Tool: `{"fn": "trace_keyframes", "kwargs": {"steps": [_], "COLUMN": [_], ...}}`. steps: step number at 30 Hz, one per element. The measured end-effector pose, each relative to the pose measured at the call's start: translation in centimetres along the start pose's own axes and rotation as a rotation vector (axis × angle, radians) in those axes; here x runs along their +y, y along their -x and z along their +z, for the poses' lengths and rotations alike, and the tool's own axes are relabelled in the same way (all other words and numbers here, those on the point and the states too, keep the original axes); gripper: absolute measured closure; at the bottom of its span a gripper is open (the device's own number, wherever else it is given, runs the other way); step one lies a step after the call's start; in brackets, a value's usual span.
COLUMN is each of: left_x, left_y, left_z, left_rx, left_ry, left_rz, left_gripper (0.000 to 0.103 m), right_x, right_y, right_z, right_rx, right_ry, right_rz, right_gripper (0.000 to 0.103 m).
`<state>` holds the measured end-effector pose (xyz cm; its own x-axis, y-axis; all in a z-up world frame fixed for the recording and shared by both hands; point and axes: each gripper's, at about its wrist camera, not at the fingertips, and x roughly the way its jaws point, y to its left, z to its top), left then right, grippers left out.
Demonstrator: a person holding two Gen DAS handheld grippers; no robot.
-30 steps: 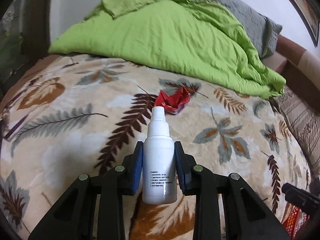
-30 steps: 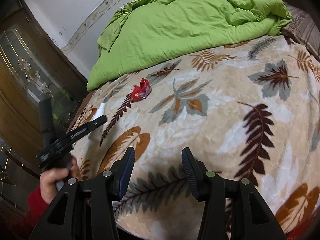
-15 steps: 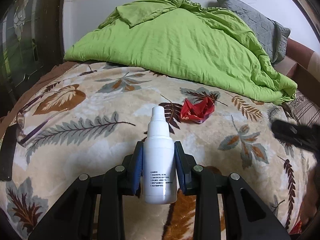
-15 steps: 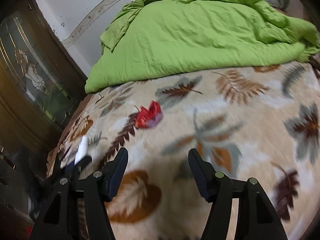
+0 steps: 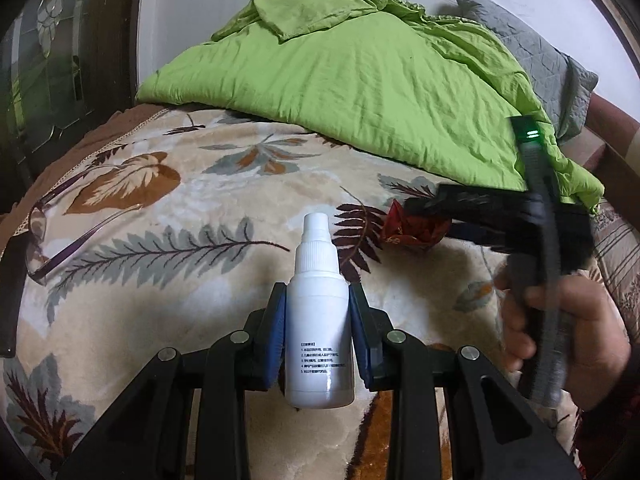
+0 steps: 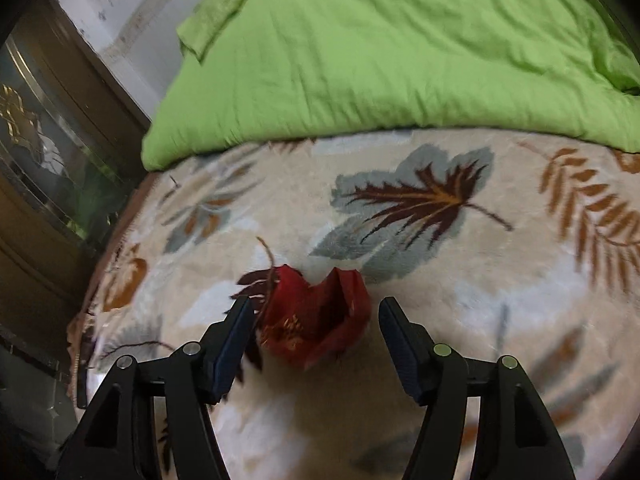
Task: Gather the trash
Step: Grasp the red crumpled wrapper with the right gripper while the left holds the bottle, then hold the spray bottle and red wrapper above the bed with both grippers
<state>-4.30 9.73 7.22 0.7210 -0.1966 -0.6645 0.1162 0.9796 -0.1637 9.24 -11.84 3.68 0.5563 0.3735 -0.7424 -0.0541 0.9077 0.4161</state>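
Progress is seen on the right side: the right gripper (image 6: 314, 344), well away from the red wrapper (image 6: 316, 316) a second ago, is now brought down around it, so that the crumpled wrapper lies between the spread fingers. The jaws have just been opening, with a slight closing at the end, and the pads are not yet pressed on the foil; only a squeeze seems left before this piece is taken. The left gripper (image 5: 318, 334) is kept clenched on the white spray bottle (image 5: 319, 320), held upright just nearer the camera than the wrapper, which rests on the leaf-patterned blanket (image 6: 440, 288).

Beyond the wrapper the green quilt (image 5: 360, 92) is piled, with a grey pillow (image 5: 540, 60) behind it. Left of the wrapper, near the blanket's edge, a pair of glasses (image 5: 60, 236) is laid. Nothing is seen between the wrapper and the open fingers; the soft pile under it may be pinched along with the foil.
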Motion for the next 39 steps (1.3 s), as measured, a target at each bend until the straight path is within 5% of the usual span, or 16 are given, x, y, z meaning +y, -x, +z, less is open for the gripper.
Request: {"fn": "trace_keyframes", "kwargs": {"steps": [1,2,5,13,23,39], "left_x": [0.0,0.0,0.0,-1.4,-4.6,-8.4], "left_y": [0.0,0.0,0.0,1.2,5.7,9.7], "left_z": [0.0,0.0,0.0,-0.6,-2.6,-7.7], "left_rx": [0.001,0.001,-0.002,-0.034,-0.089,-0.139], "left_ry": [0.001,0.004,0.005,-0.025,-0.082,-0.264], "left_rz": [0.002,0.003,0.004,0.011,0.002,0.080], "left_gripper": [0.074,0.074,0.074,0.074,0.074,0.074], "right_x": [-0.1,-0.1,0.1,0.3,0.3,0.6], "right_y": [-0.8,-0.9,0.5,10.4,22.1,25.6], "right_z": [-0.1,-0.3,-1.4,-6.5,-17.4,-22.5], "right_rx": [0.022,0.032,-0.012,-0.141,-0.267,-0.368], "right_ry": [-0.002,0.000,0.028,0.086,0.081,0.107], "right_rz": [0.002,0.004,0.016,-0.041,-0.105,-0.148], "right_gripper": [0.059,0.066,0.069,0.070,0.070,0.070]}}
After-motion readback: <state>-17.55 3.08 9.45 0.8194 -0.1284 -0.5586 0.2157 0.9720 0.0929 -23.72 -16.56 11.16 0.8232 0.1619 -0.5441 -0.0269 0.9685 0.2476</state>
